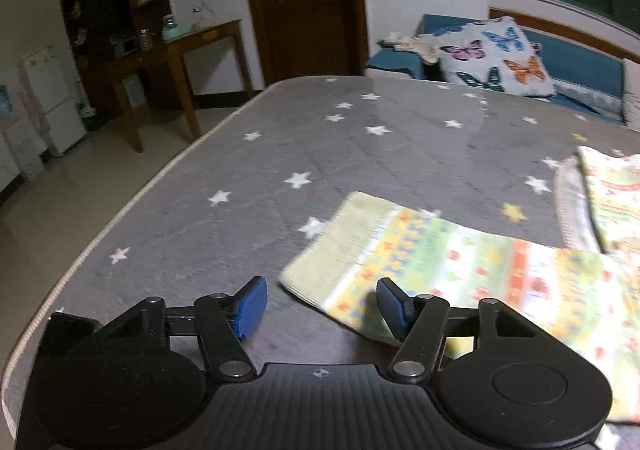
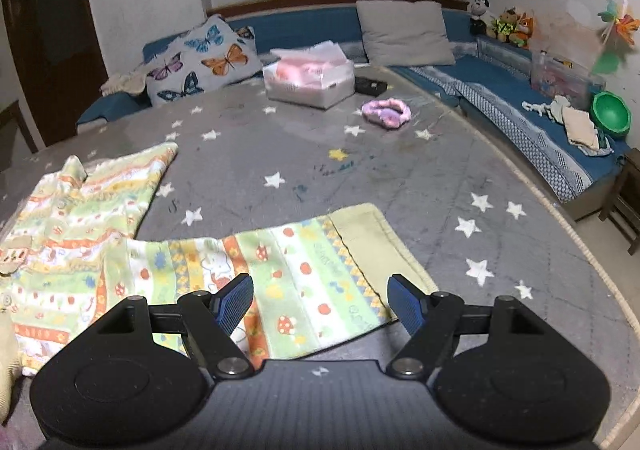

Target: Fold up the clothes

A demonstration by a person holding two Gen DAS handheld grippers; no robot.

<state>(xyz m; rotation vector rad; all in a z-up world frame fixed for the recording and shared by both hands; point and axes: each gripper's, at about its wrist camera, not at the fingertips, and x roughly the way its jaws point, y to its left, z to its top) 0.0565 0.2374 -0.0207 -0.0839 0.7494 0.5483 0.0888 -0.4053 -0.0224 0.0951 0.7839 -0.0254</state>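
A child's patterned garment (image 2: 80, 234) in yellow, green and orange lies spread on the grey star-print mat (image 2: 360, 178). One sleeve (image 1: 420, 262) reaches left in the left wrist view; its pale cuff (image 1: 344, 246) lies just ahead of my left gripper (image 1: 322, 304). That gripper is open, its blue pads (image 1: 250, 306) apart, nothing pressed between them. In the right wrist view the other sleeve (image 2: 304, 282) stretches right, its cuff (image 2: 372, 242) ahead. My right gripper (image 2: 320, 302) hovers open above this sleeve, pads not touching the cloth.
A butterfly pillow (image 2: 200, 58), a white box of pink items (image 2: 310, 76), a pink-purple headband (image 2: 386, 112) and a grey cushion (image 2: 404, 32) sit at the mat's far side. Blue benches (image 2: 520, 102) edge it. A wooden table (image 1: 176, 62) and door (image 1: 304, 2) stand beyond.
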